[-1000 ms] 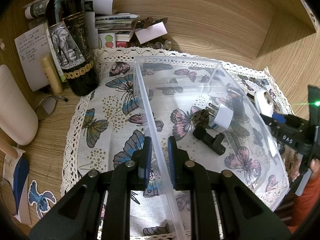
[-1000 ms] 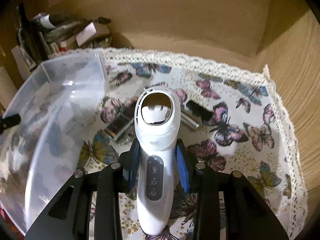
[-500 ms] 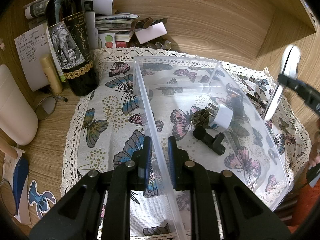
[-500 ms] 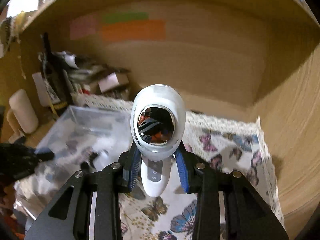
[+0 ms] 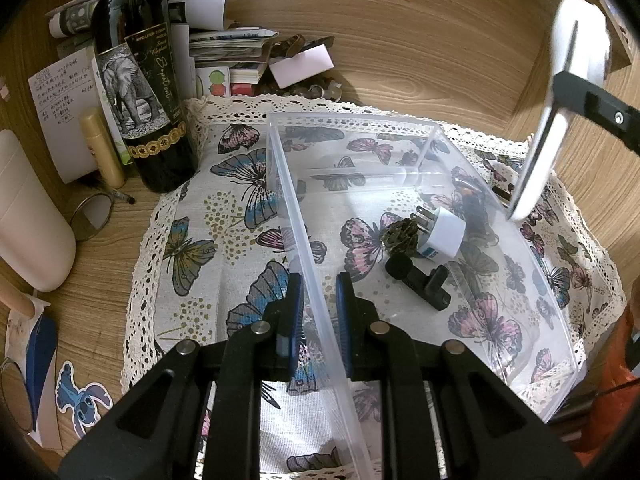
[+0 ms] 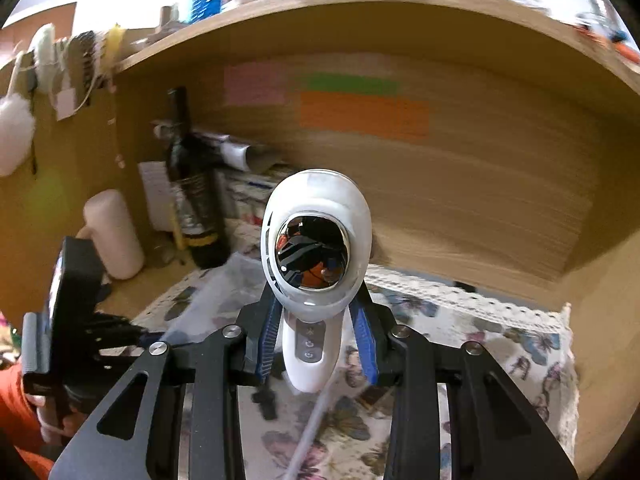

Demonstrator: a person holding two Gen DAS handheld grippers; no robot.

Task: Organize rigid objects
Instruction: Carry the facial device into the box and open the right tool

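Note:
My left gripper (image 5: 317,300) is shut on the near wall of a clear plastic bin (image 5: 434,152) that stands on a butterfly cloth. Inside the bin lie a white plug adapter (image 5: 442,233), a small bronze ornament (image 5: 400,232) and a black clip-like piece (image 5: 420,282). My right gripper (image 6: 316,330) is shut on a white handheld device (image 6: 316,240) with a mirrored round face, held upright in the air. In the left wrist view that white device (image 5: 560,112) hangs above the bin's far right side, clamped by a black finger (image 5: 600,108).
A dark wine bottle (image 5: 140,80) stands left of the bin, with papers and small boxes (image 5: 232,48) behind it. A cream cylinder (image 5: 28,216) and a small mirror (image 5: 90,216) sit at far left. Wooden walls enclose the back and right. A black item (image 6: 264,398) lies on the cloth.
My right gripper has risen and tilted upward with the white device, from low over the cloth to high beside the bin. The left gripper and bin have stayed put.

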